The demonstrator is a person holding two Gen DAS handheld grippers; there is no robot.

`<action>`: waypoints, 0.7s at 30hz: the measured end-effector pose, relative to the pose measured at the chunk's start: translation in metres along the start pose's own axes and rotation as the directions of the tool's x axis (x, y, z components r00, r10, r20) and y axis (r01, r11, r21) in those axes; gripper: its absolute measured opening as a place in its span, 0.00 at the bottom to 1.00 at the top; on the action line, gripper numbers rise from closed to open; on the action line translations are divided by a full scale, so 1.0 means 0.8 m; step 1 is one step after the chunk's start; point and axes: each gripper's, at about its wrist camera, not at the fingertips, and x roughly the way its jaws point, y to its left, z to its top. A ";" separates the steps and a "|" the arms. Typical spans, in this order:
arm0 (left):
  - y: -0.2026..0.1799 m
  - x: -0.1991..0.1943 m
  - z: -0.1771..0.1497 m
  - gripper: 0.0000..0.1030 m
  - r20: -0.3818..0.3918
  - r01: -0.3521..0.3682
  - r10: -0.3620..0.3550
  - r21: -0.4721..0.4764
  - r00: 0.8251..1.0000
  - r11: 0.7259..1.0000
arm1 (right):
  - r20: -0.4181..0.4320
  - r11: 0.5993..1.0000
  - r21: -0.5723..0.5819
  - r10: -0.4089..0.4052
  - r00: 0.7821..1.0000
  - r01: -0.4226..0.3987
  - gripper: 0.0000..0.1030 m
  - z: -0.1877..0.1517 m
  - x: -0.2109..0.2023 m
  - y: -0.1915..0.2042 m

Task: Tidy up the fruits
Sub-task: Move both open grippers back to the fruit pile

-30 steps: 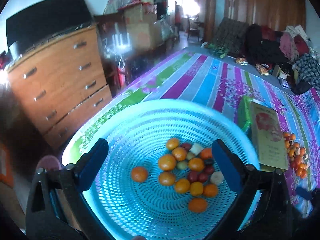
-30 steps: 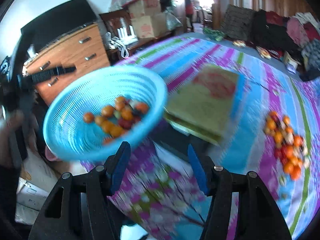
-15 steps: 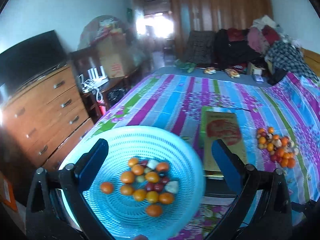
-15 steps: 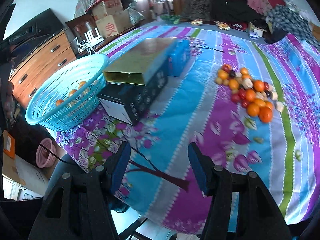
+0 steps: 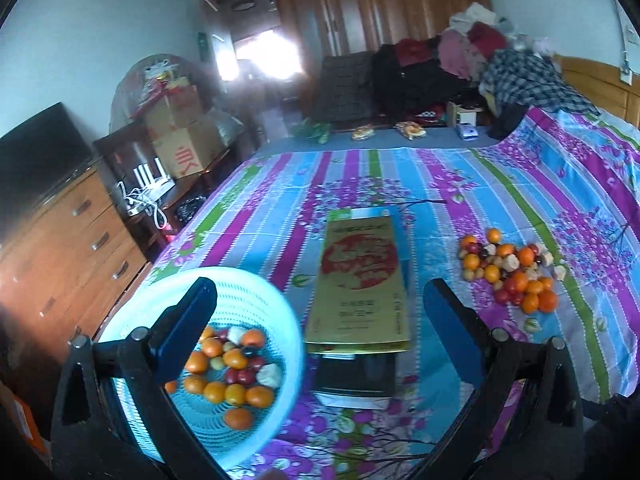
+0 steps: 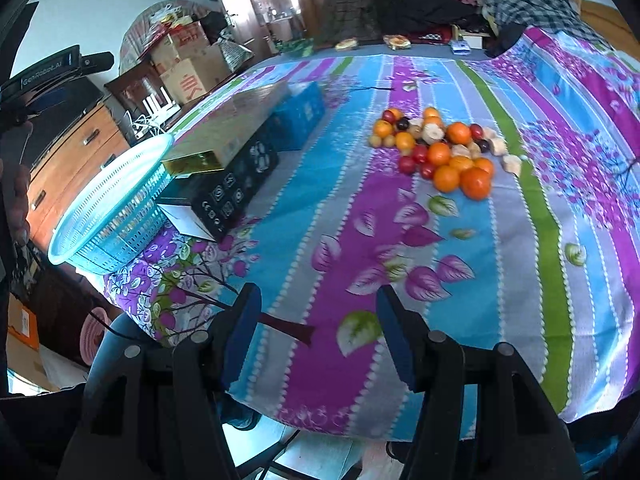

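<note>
A light blue basket point(image 5: 260, 284) holding several orange, red and pale fruits point(image 5: 232, 372) rests on the bed's near left corner, and shows from the side in the right wrist view point(image 6: 112, 208). A loose pile of fruits point(image 5: 512, 272) lies on the striped bedspread to the right point(image 6: 440, 148). My left gripper point(image 5: 320, 324) is open and empty; its left finger overlaps the basket in the picture. My right gripper point(image 6: 316, 332) hangs open over the bed's front edge, short of the pile, with only cloth between its fingers.
A gold box point(image 5: 360, 280) lies on a black box point(image 6: 224, 196) between basket and pile, with a blue box point(image 6: 300, 116) behind it. A wooden dresser point(image 5: 72, 248) stands left of the bed. Clothes point(image 5: 500, 64) are heaped at the far end. A hand point(image 6: 18, 200) shows at the left edge.
The basket, up in the air a second ago, now sits on the bed corner. Both views swung right: the basket slid to the left and the fruit pile came closer.
</note>
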 end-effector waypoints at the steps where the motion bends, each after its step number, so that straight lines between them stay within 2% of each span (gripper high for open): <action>1: -0.007 0.000 0.000 1.00 -0.004 0.010 -0.010 0.001 1.000 1.000 | 0.006 1.000 0.006 -0.001 1.000 0.001 0.61 -0.002 -0.004 -0.007; 5: -0.039 0.005 -0.002 1.00 -0.027 0.097 -0.097 0.002 0.995 0.995 | 0.018 0.999 0.031 -0.024 1.000 0.023 0.61 -0.009 -0.020 -0.029; 8: -0.063 0.012 -0.007 1.00 -0.065 0.187 -0.186 0.006 0.980 0.982 | 0.029 0.997 0.063 -0.053 0.998 0.051 0.61 -0.017 -0.036 -0.048; 11: -0.092 0.020 -0.017 1.00 -0.111 0.270 -0.265 0.026 0.958 0.963 | 0.039 0.992 0.102 -0.082 0.996 0.078 0.61 -0.026 -0.048 -0.067; 13: -0.112 0.033 -0.025 1.00 -0.153 0.328 -0.321 0.024 0.935 0.944 | 0.039 0.988 0.126 -0.093 0.995 0.087 0.61 -0.033 -0.049 -0.082; 17: -0.147 0.069 -0.046 1.00 -0.241 0.381 -0.363 0.028 0.900 0.924 | -0.012 0.978 0.182 -0.106 0.994 0.107 0.61 -0.045 -0.028 -0.116; 20: -0.168 0.108 -0.066 1.00 -0.331 0.421 -0.403 -0.018 0.853 0.907 | -0.041 0.974 0.200 -0.104 0.994 0.110 0.61 -0.049 -0.012 -0.136; 21: -0.170 0.116 -0.072 1.00 -0.349 0.425 -0.406 -0.025 0.845 0.905 | -0.045 0.973 0.203 -0.104 0.994 0.111 0.61 -0.050 -0.009 -0.140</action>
